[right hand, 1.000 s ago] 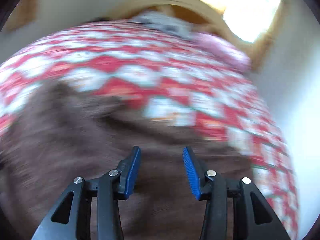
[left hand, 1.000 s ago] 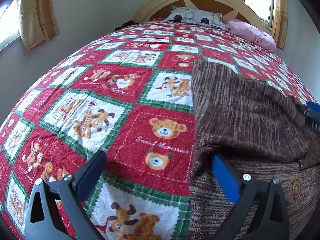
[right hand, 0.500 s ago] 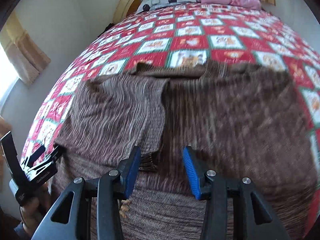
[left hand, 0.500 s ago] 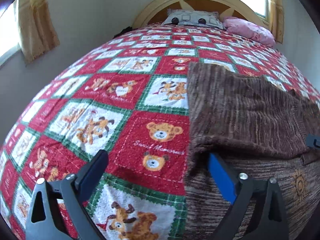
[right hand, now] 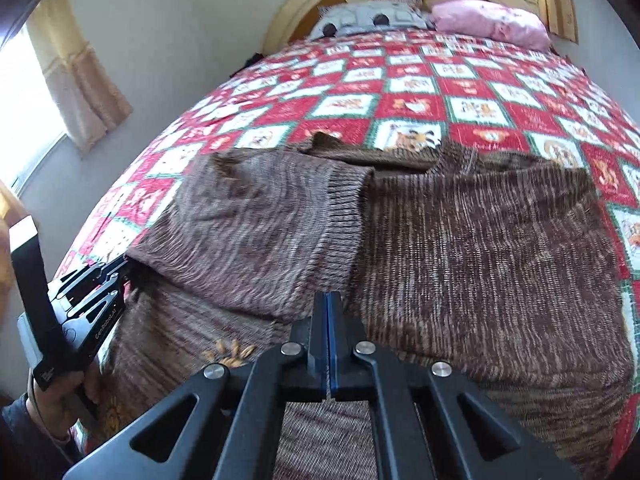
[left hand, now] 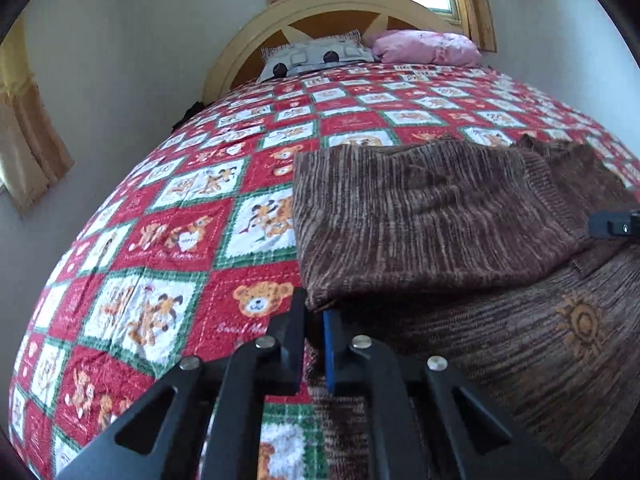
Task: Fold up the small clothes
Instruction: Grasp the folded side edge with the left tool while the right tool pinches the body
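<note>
We see a brown knit sweater (right hand: 460,248) lying flat on the bed, on a red, white and green teddy-bear quilt (left hand: 168,240), near the foot end. One sleeve (right hand: 260,232) is folded across the body, its ribbed cuff (right hand: 344,216) about at the middle of the garment. The left tongs (left hand: 316,320) are at the sweater's left edge, where the folded sleeve meets the body; their jaws are closing to a narrow gap with a fold of brown knit between the black finger and the blue pad. In the right wrist view the left tongs (right hand: 120,268) reach into the same corner, carried by a hand (right hand: 64,388) in a dark sleeve. The right tongs (right hand: 327,312) sit just below the cuff end of the sleeve, jaws fully together; whether any knit is pinched between them we cannot tell. At the head of the bed we note a grey pillow (left hand: 316,56), a pink pillow (left hand: 428,48) and an arched headboard (left hand: 248,52).
</note>
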